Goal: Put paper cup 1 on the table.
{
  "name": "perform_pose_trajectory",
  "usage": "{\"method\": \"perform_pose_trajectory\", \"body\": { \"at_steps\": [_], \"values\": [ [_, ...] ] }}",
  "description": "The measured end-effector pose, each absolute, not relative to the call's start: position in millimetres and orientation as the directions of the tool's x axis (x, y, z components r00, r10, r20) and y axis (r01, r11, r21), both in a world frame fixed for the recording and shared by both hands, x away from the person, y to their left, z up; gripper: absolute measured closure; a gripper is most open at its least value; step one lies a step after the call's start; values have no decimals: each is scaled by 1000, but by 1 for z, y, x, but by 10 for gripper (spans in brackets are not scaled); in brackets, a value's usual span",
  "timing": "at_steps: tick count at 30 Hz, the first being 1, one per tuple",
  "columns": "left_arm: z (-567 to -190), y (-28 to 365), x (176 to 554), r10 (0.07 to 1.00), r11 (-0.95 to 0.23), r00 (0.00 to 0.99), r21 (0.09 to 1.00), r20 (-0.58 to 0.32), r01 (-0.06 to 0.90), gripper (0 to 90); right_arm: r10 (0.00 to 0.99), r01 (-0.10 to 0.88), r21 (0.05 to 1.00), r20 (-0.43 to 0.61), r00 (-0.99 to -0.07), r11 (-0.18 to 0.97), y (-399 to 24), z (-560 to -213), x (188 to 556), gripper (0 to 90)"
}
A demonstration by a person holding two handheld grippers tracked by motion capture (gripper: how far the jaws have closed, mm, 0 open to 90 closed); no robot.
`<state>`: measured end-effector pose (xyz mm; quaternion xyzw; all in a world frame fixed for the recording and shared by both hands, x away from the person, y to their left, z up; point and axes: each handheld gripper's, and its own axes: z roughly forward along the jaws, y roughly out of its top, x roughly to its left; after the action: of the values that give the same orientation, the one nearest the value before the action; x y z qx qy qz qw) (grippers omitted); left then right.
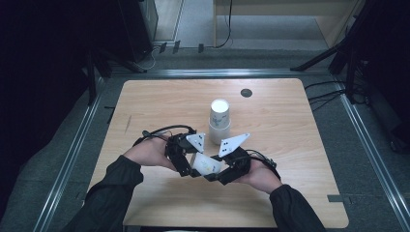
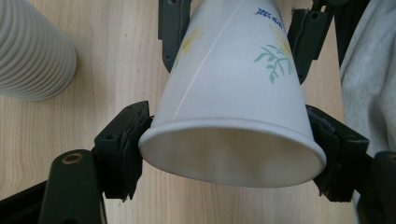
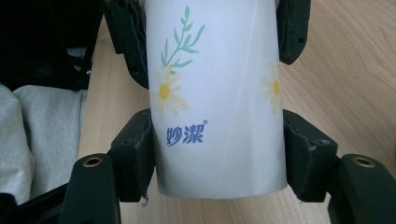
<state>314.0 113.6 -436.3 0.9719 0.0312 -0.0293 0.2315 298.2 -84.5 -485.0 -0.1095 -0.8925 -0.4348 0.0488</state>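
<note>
A white paper cup (image 1: 207, 164) printed with yellow flowers and green sprigs lies on its side between my two grippers, just above the wooden table (image 1: 290, 145). My left gripper (image 1: 193, 164) is shut on it near the open rim (image 2: 233, 154), its pads pressing both sides of the cup (image 2: 233, 93). My right gripper (image 1: 218, 170) grips the cup's base end (image 3: 217, 154), pads against both walls of the cup (image 3: 215, 93). Each gripper's jaws also appear farther up the cup in the other's view.
A stack of ribbed white cups (image 1: 219, 121) stands upside down just beyond the grippers, seen again as the cup stack (image 2: 32, 51) at upper left. A black round plug (image 1: 246, 93) sits near the table's far edge. Grey cloth (image 3: 46, 130) lies close beside the grippers.
</note>
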Motion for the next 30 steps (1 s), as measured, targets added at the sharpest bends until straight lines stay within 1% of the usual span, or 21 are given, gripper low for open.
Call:
{"method": "perform_pose_trajectory", "body": {
  "at_steps": [2,3,4,5,6,8,9,10,11,13,14,16,19,22,26,27,28,30],
  "values": [
    [-436,114,314,49,-890,997,450,-67,74,202,156,241,768,184,-970,593,-85,-484,298,350],
    [-435,114,314,54,-886,996,457,-64,78,202,156,241,768,184,-970,593,-85,-484,298,350],
    [-435,115,315,59,-879,996,471,-64,82,149,159,236,770,176,-971,593,-86,-483,299,349],
    [-434,119,317,80,-864,994,492,-79,109,127,164,237,771,173,-971,592,-87,-482,299,349],
    [-434,119,317,80,-864,994,492,-79,109,127,164,237,771,173,-971,592,-87,-482,299,349],
    [-432,126,320,118,-840,989,523,-87,147,125,168,236,785,169,-971,573,-92,-479,300,348],
    [-432,126,320,118,-840,989,523,-87,147,124,168,236,785,169,-971,573,-92,-479,300,348],
    [-430,132,322,127,-816,987,555,-102,162,124,170,236,802,170,-971,548,-97,-477,302,347],
    [-430,132,322,127,-816,987,555,-102,162,124,175,244,810,177,-969,534,-99,-475,303,347],
    [-426,141,323,139,-774,983,605,-124,186,124,181,248,818,179,-967,518,-103,-473,304,347],
    [-426,143,323,147,-759,978,618,-144,205,125,183,244,823,173,-968,513,-105,-472,304,347],
    [-426,148,323,150,-744,977,633,-153,214,126,188,252,825,179,-966,505,-107,-471,305,346],
    [-426,151,322,156,-732,975,643,-159,222,127,189,249,832,176,-966,496,-109,-470,305,346],
    [-429,156,321,177,-709,968,659,-178,251,127,191,255,839,184,-964,480,-111,-469,306,346],
    [-436,160,320,213,-662,950,682,-227,311,129,194,258,843,186,-963,471,-114,-468,307,345],
    [-436,160,320,213,-662,950,682,-227,311,129,194,258,843,186,-963,471,-114,-468,307,345],
    [-439,159,319,241,-644,941,687,-236,337,131,194,257,845,185,-963,469,-115,-468,307,345],
    [-440,159,320,250,-639,937,686,-243,348,132,196,261,845,190,-962,466,-115,-468,307,345]
  ]
}}
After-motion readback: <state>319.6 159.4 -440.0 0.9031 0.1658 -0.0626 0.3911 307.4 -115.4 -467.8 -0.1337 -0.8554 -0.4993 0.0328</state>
